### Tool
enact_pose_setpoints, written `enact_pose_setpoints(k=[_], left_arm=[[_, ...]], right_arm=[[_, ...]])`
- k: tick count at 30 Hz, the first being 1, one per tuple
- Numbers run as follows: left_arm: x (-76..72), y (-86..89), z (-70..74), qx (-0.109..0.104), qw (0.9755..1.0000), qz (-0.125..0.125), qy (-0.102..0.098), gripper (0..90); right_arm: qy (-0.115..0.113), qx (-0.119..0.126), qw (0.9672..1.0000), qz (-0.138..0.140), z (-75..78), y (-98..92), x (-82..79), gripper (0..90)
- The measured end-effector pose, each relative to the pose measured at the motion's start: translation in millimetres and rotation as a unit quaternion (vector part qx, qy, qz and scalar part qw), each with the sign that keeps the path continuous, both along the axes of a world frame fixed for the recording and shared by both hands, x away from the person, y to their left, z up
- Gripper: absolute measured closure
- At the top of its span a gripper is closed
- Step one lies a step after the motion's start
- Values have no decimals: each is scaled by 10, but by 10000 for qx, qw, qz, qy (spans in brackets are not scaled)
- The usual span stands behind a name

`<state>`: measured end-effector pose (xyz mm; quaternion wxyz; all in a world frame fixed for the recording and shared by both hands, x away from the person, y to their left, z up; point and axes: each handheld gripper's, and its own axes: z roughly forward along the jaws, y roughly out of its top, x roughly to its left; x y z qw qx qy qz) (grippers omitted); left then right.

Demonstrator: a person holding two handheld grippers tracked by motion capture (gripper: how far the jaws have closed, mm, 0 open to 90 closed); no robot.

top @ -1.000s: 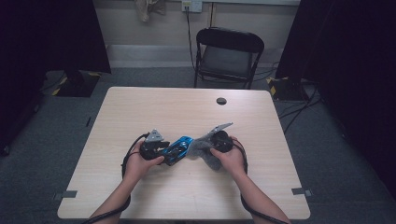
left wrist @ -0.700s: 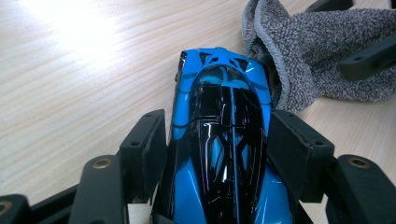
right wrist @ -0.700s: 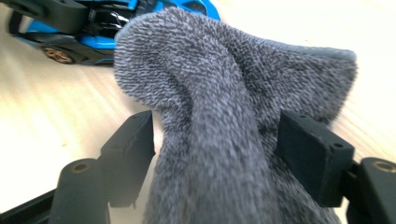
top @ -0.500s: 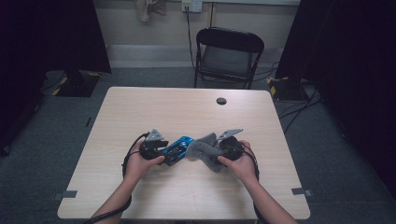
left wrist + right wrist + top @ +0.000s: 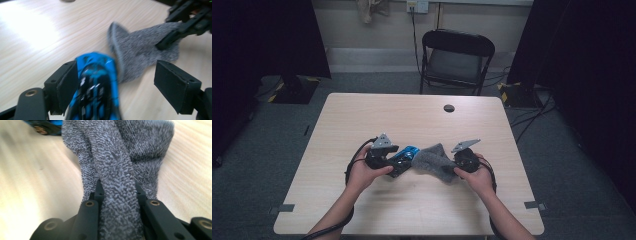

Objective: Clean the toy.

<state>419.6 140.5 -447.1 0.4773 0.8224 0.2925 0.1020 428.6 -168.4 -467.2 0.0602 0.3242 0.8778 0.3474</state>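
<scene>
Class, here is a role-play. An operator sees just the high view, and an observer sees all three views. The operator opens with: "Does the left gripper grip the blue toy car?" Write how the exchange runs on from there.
Observer: No. In the left gripper view, the left gripper stands wide open, and its jaws have just been opening. The blue toy car lies against one pad, well clear of the other.
Operator: And is the right gripper holding the sock?
Observer: Yes. In the right gripper view, the right gripper is shut on a fold of the grey sock, pinched between its jaws.
Operator: Is the sock lifted?
Observer: Its far end rests on the table.
</scene>
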Motion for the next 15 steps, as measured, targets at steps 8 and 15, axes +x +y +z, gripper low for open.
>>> enact_pose_setpoints(k=[8, 15], left_arm=[[-75, -389, 162, 49, 9975, -697, -136, 186], [-78, -678, 129, 379, 9915, -1225, -205, 207]], right_arm=[[-45, -24, 9975, 707, 132, 15, -74, 742], [-131, 38, 9938, 1100, 194, 67, -100, 742]])
